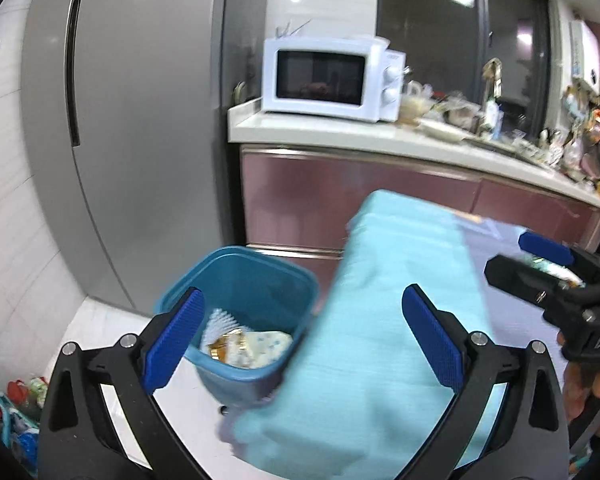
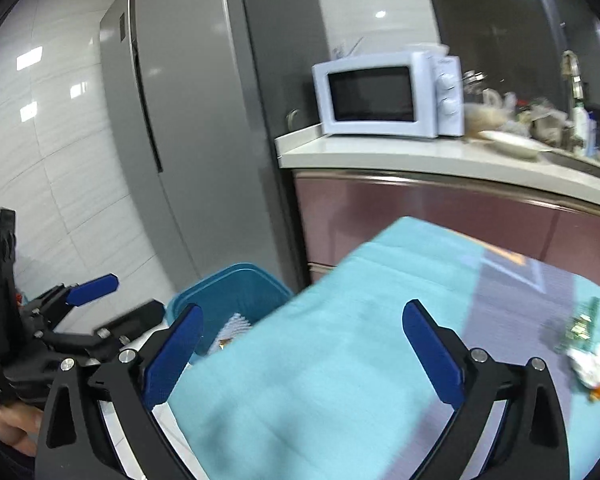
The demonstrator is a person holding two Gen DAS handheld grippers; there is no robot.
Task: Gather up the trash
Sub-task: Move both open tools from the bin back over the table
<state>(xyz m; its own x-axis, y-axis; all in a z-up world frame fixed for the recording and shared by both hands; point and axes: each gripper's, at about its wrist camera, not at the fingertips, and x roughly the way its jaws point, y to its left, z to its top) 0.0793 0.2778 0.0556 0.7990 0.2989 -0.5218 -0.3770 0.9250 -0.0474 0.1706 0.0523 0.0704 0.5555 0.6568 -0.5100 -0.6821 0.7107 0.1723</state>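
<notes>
Both empty – left gripper (image 1: 304,338) and right gripper (image 2: 304,350) spread wide; "DAS" on one housing

Kitchen background. A grey refrigerator (image 1: 140,128) stands against a white tiled wall (image 2: 40,152). Beside it, a pale countertop (image 1: 340,132) over pink cabinet fronts (image 1: 340,196) carries a white microwave (image 1: 328,76), with two knobs, and a white plate (image 2: 512,144). Farther along, a faucet (image 1: 492,76) rises above blurred clutter. A light-blue cloth (image 2: 340,360) covers the near surface.
</notes>
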